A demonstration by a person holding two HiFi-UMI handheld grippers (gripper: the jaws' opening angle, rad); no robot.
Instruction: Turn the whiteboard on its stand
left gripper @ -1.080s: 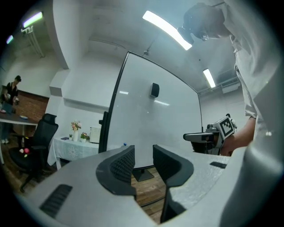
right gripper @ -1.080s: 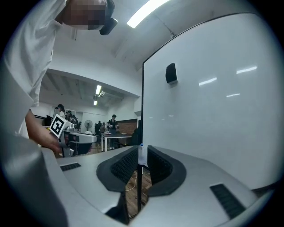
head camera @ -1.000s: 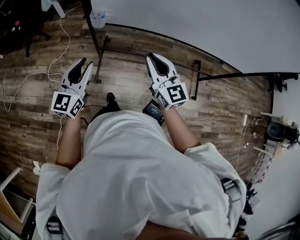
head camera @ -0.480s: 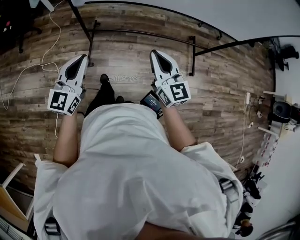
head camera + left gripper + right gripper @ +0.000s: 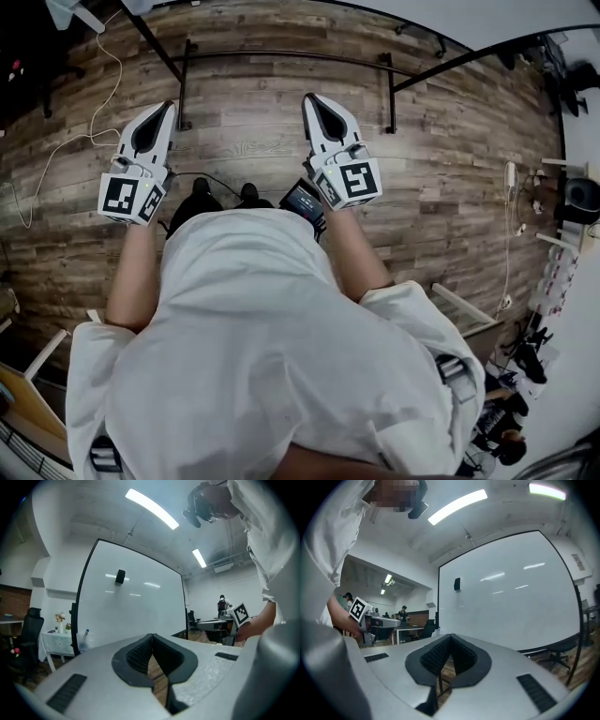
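The whiteboard shows only as a pale strip along the top of the head view. Its black stand rests its feet on the wood floor ahead of me. In the left gripper view the whiteboard stands upright and apart, a small black block stuck to it. The right gripper view shows the whiteboard the same way. My left gripper and right gripper point level toward the stand, short of it. Both are shut with nothing between the jaws.
A white cable trails over the floor at the left. Desk clutter and a cord line the right wall. A black office chair and a small table with flowers stand left of the board. People stand at desks farther back.
The whiteboard and its stand have slid toward the top edge of the head view as both grippers came away from them. The left jaws, open a second ago, are now closed.
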